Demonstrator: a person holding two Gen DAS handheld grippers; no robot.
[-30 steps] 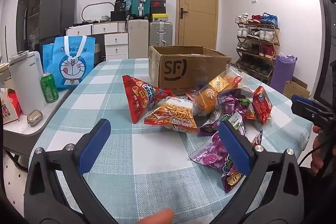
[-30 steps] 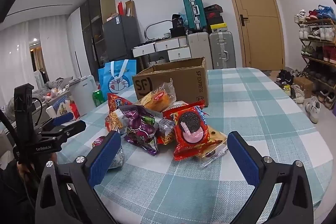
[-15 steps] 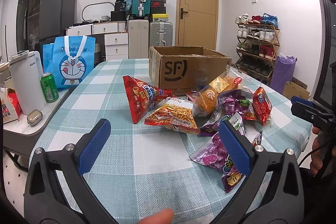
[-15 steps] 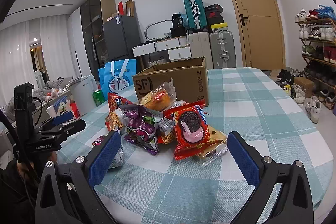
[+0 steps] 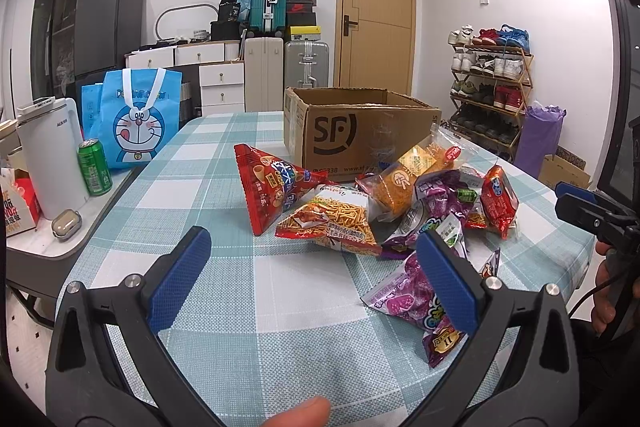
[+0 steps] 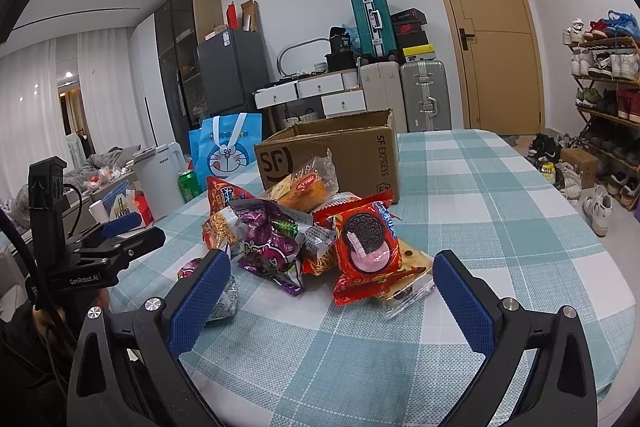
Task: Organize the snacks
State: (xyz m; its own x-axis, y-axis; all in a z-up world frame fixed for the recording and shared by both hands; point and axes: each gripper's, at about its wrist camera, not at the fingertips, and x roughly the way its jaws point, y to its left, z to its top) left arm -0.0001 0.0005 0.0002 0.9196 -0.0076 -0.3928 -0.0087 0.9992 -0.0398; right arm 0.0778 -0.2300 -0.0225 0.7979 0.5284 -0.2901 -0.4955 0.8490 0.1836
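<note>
A heap of snack bags lies on the checked table in front of an open SF cardboard box (image 5: 360, 131), which also shows in the right wrist view (image 6: 332, 155). The heap holds a red triangular bag (image 5: 272, 191), a noodle-snack bag (image 5: 332, 223), an orange cake pack (image 5: 412, 179) and purple candy bags (image 5: 416, 303). The right wrist view shows a red Oreo pack (image 6: 366, 251) and a purple bag (image 6: 272, 243). My left gripper (image 5: 312, 279) is open and empty, short of the heap. My right gripper (image 6: 328, 295) is open and empty, just before the Oreo pack.
A side table at the left carries a green can (image 5: 94, 167), a white kettle (image 5: 48, 155) and a blue Doraemon bag (image 5: 138, 119). Suitcases, drawers and a door stand behind. A shoe rack (image 5: 488, 87) stands at the right. The table edge (image 6: 616, 307) is near on the right.
</note>
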